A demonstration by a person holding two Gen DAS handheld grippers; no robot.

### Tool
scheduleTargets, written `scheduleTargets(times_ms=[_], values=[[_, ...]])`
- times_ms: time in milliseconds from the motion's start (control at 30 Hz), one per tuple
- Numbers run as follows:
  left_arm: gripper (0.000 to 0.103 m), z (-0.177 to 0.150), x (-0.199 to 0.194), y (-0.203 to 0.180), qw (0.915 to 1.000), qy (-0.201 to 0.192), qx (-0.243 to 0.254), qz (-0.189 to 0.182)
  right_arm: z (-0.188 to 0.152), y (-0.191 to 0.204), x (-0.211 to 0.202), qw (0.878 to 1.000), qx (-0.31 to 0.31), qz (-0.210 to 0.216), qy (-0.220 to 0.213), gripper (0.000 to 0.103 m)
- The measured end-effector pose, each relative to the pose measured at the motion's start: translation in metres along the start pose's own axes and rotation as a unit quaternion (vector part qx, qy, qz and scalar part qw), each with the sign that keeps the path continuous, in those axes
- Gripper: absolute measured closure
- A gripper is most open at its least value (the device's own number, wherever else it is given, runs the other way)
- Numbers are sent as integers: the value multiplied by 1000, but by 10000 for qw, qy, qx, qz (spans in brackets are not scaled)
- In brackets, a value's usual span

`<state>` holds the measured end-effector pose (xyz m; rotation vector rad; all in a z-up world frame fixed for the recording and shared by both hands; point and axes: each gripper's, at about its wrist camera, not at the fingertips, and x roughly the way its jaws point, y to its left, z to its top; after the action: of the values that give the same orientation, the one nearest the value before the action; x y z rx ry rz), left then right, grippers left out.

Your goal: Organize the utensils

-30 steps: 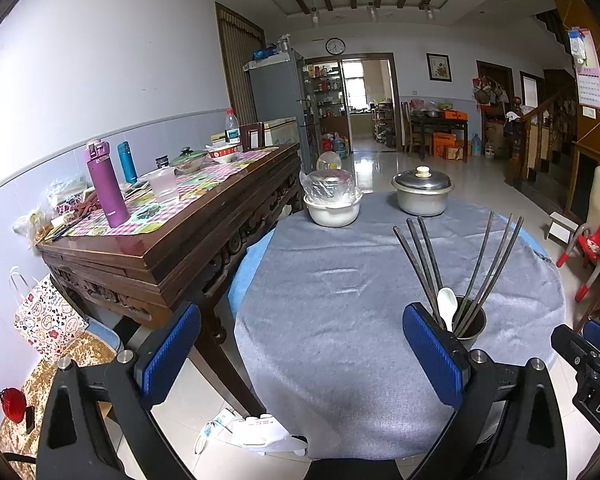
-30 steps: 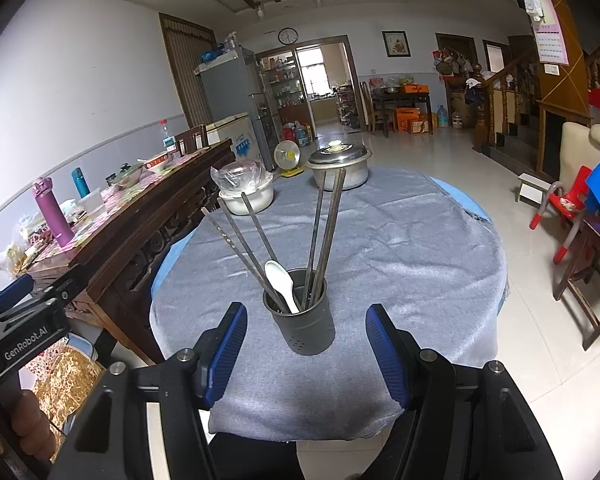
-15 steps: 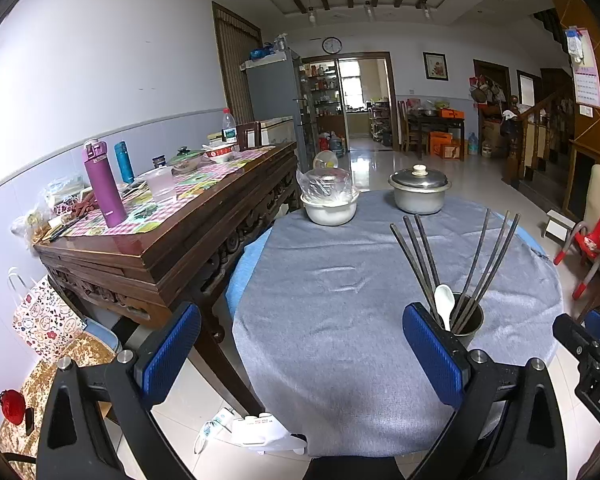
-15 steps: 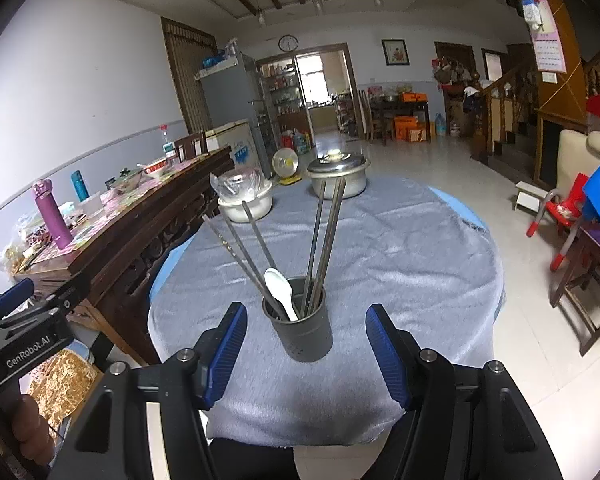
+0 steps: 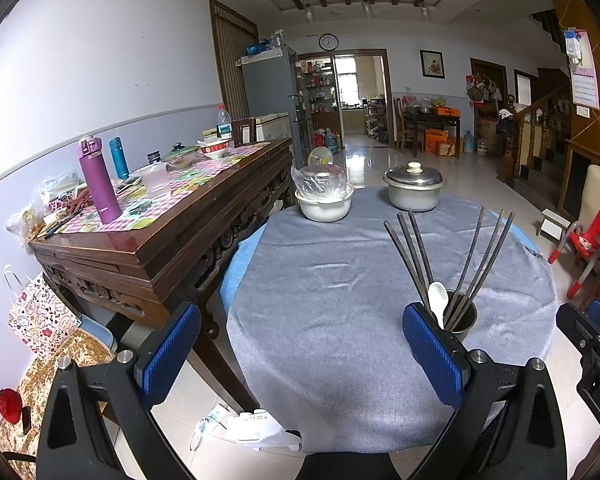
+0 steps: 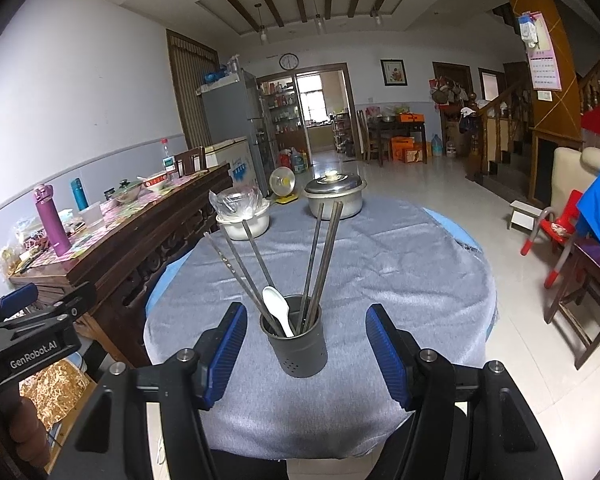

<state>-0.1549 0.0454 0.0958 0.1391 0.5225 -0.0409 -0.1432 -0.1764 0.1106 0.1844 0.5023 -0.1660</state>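
Note:
A dark grey perforated utensil cup (image 6: 296,342) stands near the front edge of the round table (image 6: 400,264). It holds several dark metal chopsticks (image 6: 320,256) and a white spoon (image 6: 278,308). My right gripper (image 6: 305,354) is open, its blue pads either side of the cup without touching it. The cup also shows in the left wrist view (image 5: 460,316), just behind my left gripper's right pad. My left gripper (image 5: 300,360) is open and empty over the table's front edge.
A lidded metal pot (image 6: 334,196) and a plastic-wrapped white bowl (image 6: 242,218) stand at the table's far side. A dark wooden sideboard (image 5: 160,232) crowded with bottles and dishes stands left of the table. Red chairs (image 6: 556,236) stand on the right.
Both grippers have drawn back slightly from the table; the cup looks a little farther and lower in both views. The cup and its utensils have not moved.

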Motion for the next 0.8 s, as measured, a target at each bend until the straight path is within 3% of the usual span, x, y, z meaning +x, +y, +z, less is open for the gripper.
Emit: scheduleTargets(times_ms=[800], values=[[2, -1, -4, -5, 9999, 39, 12, -94, 0, 1, -8, 9999, -19, -69, -151, 37]])
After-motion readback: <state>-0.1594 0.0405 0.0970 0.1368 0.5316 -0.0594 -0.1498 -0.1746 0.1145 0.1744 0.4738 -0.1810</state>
